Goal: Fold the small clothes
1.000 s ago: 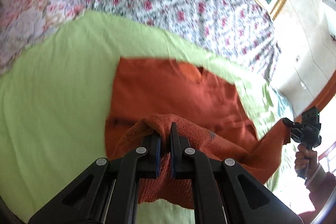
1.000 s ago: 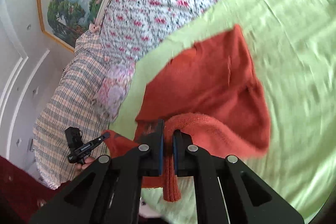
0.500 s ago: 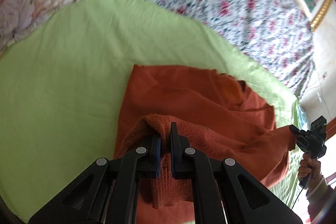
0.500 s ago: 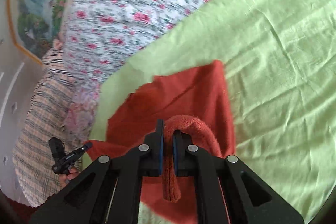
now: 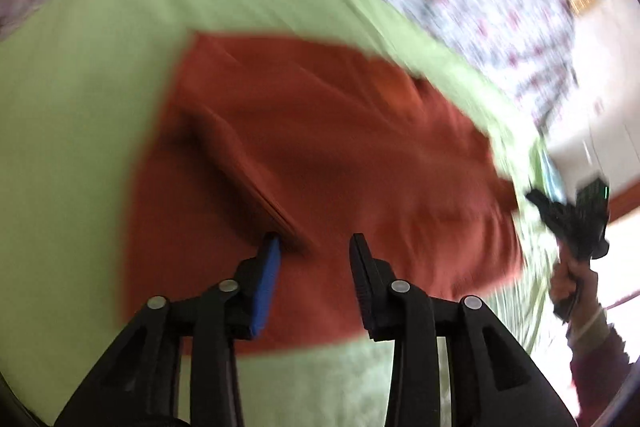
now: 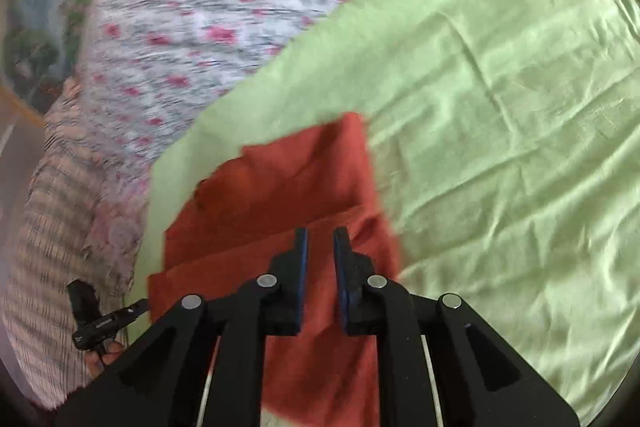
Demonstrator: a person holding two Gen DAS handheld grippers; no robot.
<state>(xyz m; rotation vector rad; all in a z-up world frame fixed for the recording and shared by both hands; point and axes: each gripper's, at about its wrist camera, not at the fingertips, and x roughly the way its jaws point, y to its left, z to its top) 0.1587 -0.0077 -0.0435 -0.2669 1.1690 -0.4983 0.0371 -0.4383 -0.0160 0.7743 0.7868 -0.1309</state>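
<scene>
A rust-orange knit garment [image 5: 320, 163] lies on the light green sheet [image 5: 80, 107], its near part folded over the far part. My left gripper [image 5: 314, 241] is open and empty just above the garment's near edge. My right gripper [image 6: 320, 237] is open, jaws a narrow gap apart, empty above the garment [image 6: 288, 195] near its right edge. The right gripper also shows in the left wrist view [image 5: 568, 215], the left one in the right wrist view [image 6: 106, 321]. Both views are motion-blurred.
The green sheet [image 6: 500, 107] covers the bed. A floral quilt [image 6: 224, 7] lies behind it and a plaid blanket [image 6: 52, 227] to the left. A framed painting [image 6: 44, 11] hangs on the wall. The bed edge lies at the right of the left wrist view.
Both grippers opened and let go of the garment's hem. The carried-over part now lies flat on the rest of the garment. Both cameras are moving fast.
</scene>
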